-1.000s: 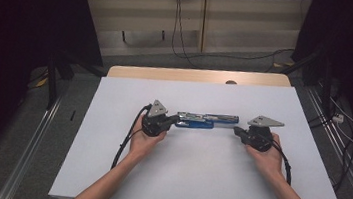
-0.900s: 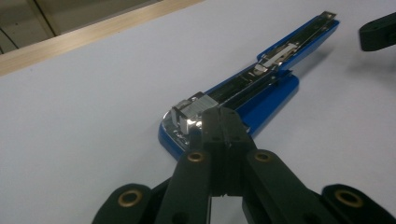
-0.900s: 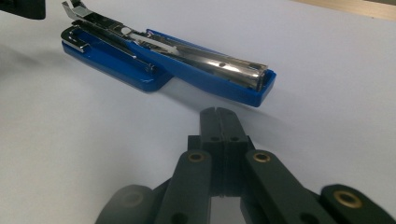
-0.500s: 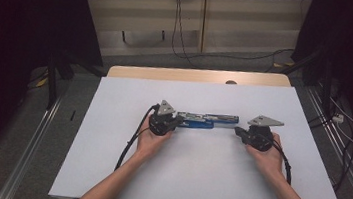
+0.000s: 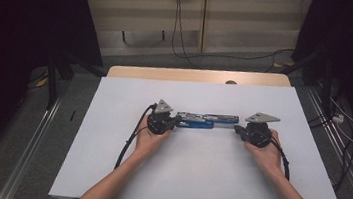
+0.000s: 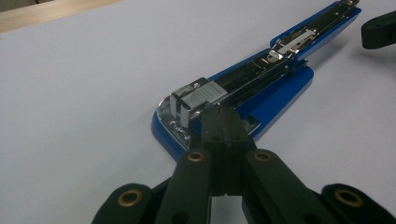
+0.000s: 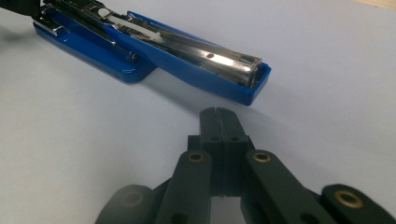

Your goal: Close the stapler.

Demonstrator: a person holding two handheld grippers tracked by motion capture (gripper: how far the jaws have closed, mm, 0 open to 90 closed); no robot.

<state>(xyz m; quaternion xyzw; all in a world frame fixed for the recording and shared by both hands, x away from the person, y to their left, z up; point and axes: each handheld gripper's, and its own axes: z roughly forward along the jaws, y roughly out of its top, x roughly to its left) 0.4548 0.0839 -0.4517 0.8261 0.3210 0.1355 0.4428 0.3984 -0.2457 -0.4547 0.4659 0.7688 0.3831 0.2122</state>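
Stapler (image 5: 207,120), opened flat, lies mid-frame on the white table (image 5: 107,162); the left gripper (image 6: 223,122), jaws pressed together and holding nothing, has slid rightward onto its base end. Right gripper (image 7: 219,122), jaws likewise closed and empty, waits just off the other tip; loading or closing looks likely next.

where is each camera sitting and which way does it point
High view: fixed above the person's side, looking forward and down on the white table; both forearms, left gripper and right gripper show.
Left gripper view: rides the left gripper, facing along its shut jaws at the opened blue stapler.
Right gripper view: rides the right gripper, jaws shut, facing the stapler's other end.
Shared: all three show the stapler.
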